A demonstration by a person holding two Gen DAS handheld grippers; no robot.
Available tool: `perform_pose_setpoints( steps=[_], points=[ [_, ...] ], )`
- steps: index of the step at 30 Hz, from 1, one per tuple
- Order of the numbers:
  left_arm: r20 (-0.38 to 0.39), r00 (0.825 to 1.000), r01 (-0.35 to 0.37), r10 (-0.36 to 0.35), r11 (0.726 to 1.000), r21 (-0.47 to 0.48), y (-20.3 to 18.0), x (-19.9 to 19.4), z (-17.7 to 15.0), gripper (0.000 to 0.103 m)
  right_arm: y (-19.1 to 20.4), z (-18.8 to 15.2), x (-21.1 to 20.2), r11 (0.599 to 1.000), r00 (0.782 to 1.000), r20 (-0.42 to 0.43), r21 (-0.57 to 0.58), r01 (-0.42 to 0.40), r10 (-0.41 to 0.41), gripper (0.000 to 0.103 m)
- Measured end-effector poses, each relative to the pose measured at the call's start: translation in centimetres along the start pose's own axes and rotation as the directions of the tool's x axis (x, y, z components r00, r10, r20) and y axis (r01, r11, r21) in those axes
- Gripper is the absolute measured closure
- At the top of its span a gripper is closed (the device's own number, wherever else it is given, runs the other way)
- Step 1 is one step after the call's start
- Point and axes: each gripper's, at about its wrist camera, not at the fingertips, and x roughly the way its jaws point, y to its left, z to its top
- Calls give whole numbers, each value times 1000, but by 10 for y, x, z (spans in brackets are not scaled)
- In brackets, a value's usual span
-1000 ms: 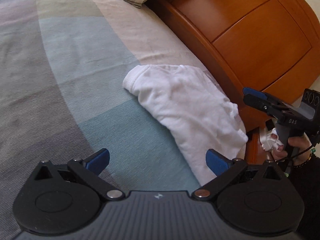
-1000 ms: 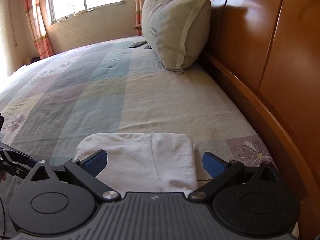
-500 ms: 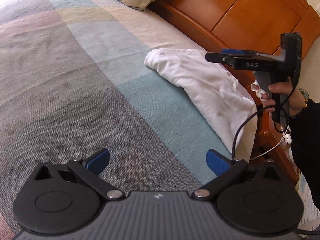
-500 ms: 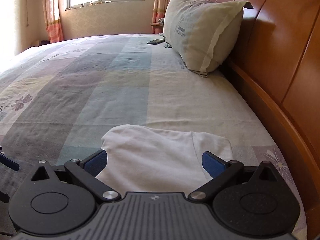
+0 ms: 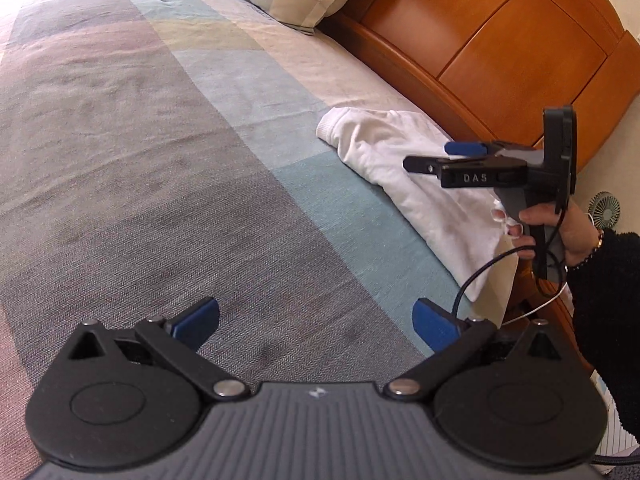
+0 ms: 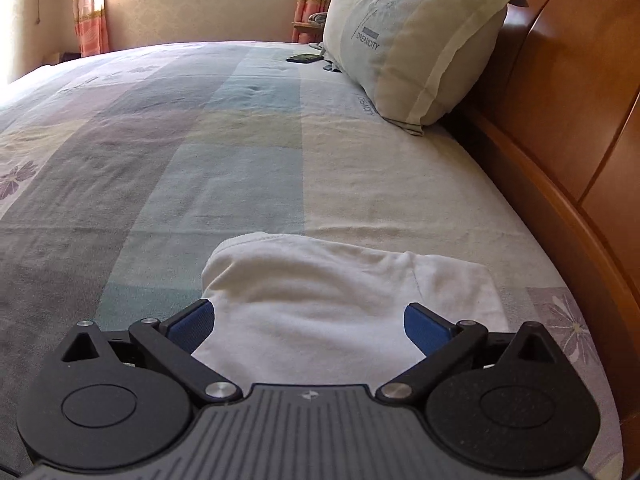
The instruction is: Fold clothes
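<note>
A folded white garment (image 5: pixel 416 176) lies on the bed near the wooden headboard, at the mattress edge. In the right wrist view the same garment (image 6: pixel 320 300) fills the space just ahead of my right gripper (image 6: pixel 310 326), which is open and hovers above the cloth with nothing between its blue pads. My left gripper (image 5: pixel 316 322) is open over bare bedspread, well to the left of the garment. The left wrist view shows the right gripper (image 5: pixel 448 156) side-on above the garment, held by a hand (image 5: pixel 560 228) in a black sleeve.
A patchwork bedspread (image 5: pixel 160 160) covers the bed. The wooden headboard (image 5: pixel 500 40) runs along the right. A pillow (image 6: pixel 404 40) leans on it, with a phone (image 6: pixel 306 58) beside it. A cable (image 5: pixel 480 268) hangs from the right gripper. A small fan (image 5: pixel 604 208) stands off the bed.
My left gripper has drawn back from the garment, which now lies farther off to the right. My right gripper has lifted and swung above the cloth. Both stay open.
</note>
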Motion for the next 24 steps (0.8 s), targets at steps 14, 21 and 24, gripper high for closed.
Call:
perform_pose_setpoints(
  steps=[14, 21, 24],
  points=[
    [4, 1000, 15, -15, 1000, 11, 0, 0, 1, 1, -10, -86, -44, 985, 991, -124, 156, 74, -55, 0],
    [0, 1000, -17, 17, 999, 31, -6, -2, 2, 1, -3, -106, -67, 983, 992, -123, 183, 32, -9, 0],
    [-6, 998, -64, 64, 995, 80, -13, -3, 1, 1, -4, -111, -67, 982, 985, -175, 188, 34, 0, 0]
  ],
)
